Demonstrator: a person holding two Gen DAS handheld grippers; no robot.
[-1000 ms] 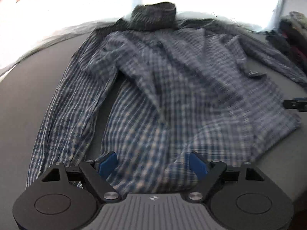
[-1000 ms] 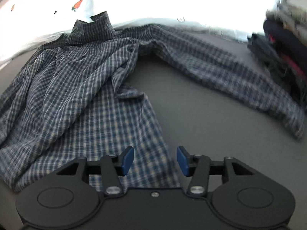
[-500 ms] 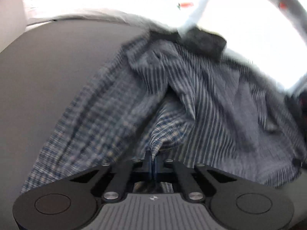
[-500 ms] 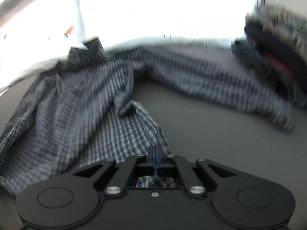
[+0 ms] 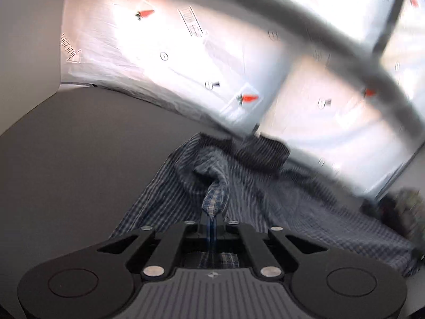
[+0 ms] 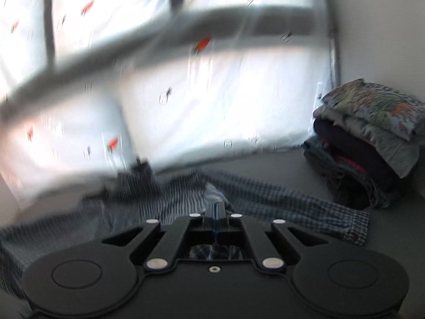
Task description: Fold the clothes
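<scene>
left wrist: one checked shirt [image 5: 252, 186], two tongs [image 5: 212, 224] [image 6: 215, 219] clamping it.

Strong backlight from the covered window [image 5: 186, 53], blown out to near white in both views. Heavy motion blur across the window frame [image 6: 132, 42], the checked shirt [image 5: 265, 194] and its collar. Folded pile [image 6: 372, 138] fairly sharp. Table [image 5: 79, 159] dim and flat grey. Fisheye bending and dark corners at the edges.
</scene>
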